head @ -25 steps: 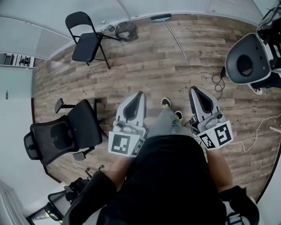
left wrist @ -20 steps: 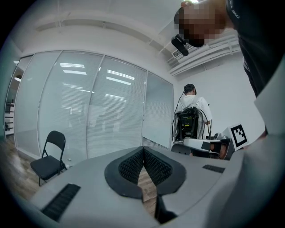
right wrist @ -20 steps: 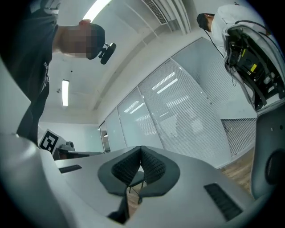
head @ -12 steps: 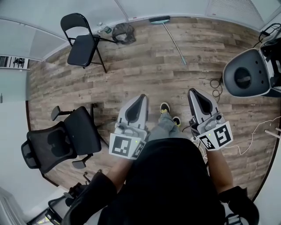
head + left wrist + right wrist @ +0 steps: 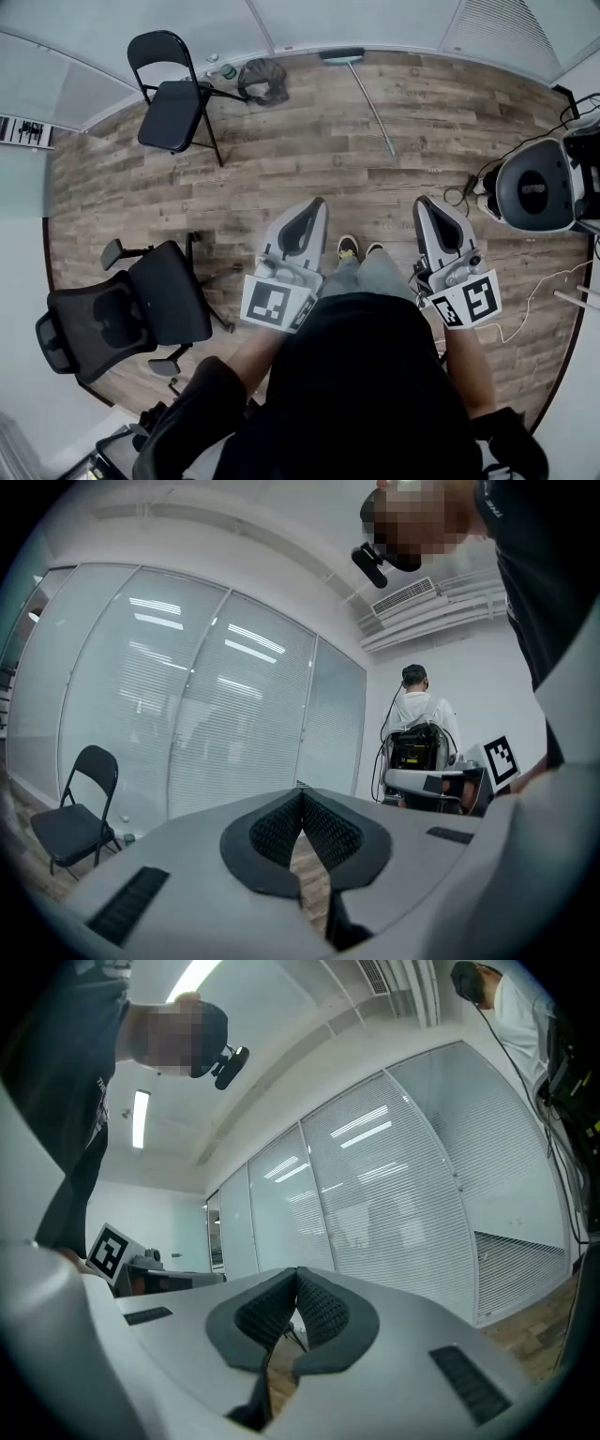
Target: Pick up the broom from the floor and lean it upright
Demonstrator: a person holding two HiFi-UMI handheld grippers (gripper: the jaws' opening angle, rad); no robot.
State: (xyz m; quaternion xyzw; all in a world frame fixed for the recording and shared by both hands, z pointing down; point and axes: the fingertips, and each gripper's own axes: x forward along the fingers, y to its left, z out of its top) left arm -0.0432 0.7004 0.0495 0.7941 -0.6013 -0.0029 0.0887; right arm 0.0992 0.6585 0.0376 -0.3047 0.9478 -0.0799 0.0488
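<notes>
The broom [image 5: 367, 97] lies flat on the wooden floor by the far wall, its teal head [image 5: 340, 55] at the wall and its thin handle running toward me. Both grippers are held out level in front of my body, well short of the broom. My left gripper [image 5: 314, 206] is shut with nothing in it, and its black pads [image 5: 281, 829] meet. My right gripper [image 5: 427, 202] is also shut and empty, pads [image 5: 317, 1308] closed together. The broom does not show in either gripper view.
A black folding chair [image 5: 178, 98] stands at the far left, with a dark bag [image 5: 262, 77] and a bottle [image 5: 228, 70] by the wall. A black office chair [image 5: 141, 305] is at my left. A white round machine [image 5: 534, 187] and cables [image 5: 469, 186] are at the right.
I have walked forward across the floor, so the broom and the chairs have shifted in the head view. My feet have come together. Both grippers stay shut and empty.
</notes>
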